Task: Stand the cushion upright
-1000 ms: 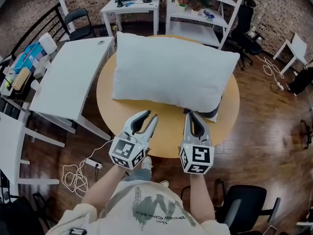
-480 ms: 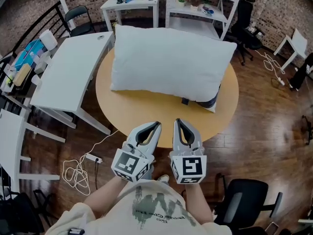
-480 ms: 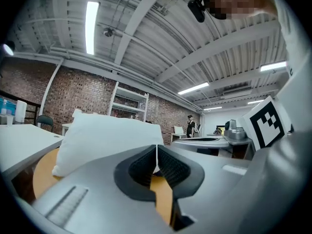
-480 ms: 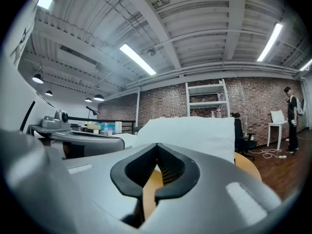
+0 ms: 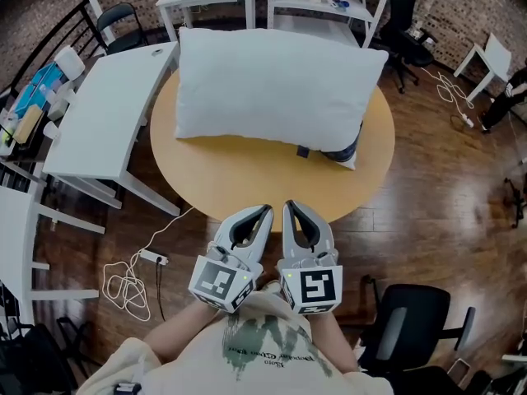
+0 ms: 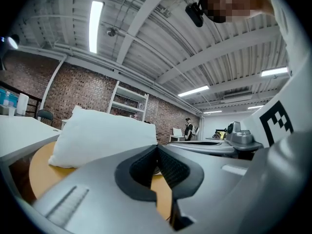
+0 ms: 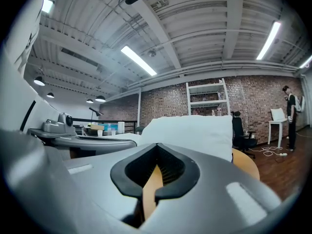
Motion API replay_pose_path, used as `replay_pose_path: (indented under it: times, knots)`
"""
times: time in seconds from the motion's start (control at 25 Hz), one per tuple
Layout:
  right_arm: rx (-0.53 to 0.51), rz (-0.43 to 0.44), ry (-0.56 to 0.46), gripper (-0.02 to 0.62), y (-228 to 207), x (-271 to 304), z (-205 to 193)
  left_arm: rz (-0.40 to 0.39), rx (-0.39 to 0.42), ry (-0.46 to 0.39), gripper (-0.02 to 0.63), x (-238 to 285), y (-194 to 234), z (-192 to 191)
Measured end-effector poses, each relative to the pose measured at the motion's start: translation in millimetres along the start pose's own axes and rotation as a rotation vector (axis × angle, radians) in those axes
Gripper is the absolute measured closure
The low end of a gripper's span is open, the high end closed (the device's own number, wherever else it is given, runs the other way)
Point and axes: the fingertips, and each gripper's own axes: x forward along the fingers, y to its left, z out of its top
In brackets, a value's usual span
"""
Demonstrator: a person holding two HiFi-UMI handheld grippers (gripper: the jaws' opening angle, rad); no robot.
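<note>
White cushion (image 5: pixel 272 85): upright on round table (image 5: pixel 247 189). Left gripper (image 5: pixel 264 211), right gripper (image 5: pixel 289 207): jaws closed, empty. Shirt print (image 5: pixel 268 348): illegible.

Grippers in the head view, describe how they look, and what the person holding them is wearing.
Both the left gripper and right gripper are light-grey tapered shells with a ribbed black lining. Each carries a white cube with black square markers. The person wears a pale T-shirt with a dark print.
</note>
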Motion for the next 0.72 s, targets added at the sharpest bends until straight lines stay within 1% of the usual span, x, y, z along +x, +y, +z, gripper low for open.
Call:
replay_pose_path:
  times: [0.12,0.48,0.72]
  knots:
    - [0.002,0.000,0.004,0.595,-0.2,-2.5,-0.3,0.002,-0.015,0.006,0.606,0.8,1.5,-0.6]
    - [-0.003,0.011,0.007,0.595,0.2,1.5,-2.5,0.016,-0.004,-0.005,0.606,2.7,5.7,1.5]
    - [-0.004,0.005,0.009,0.595,-6.8,2.3,-3.6,0.022,-0.002,0.003,0.606,6.2,5.6,-1.3]
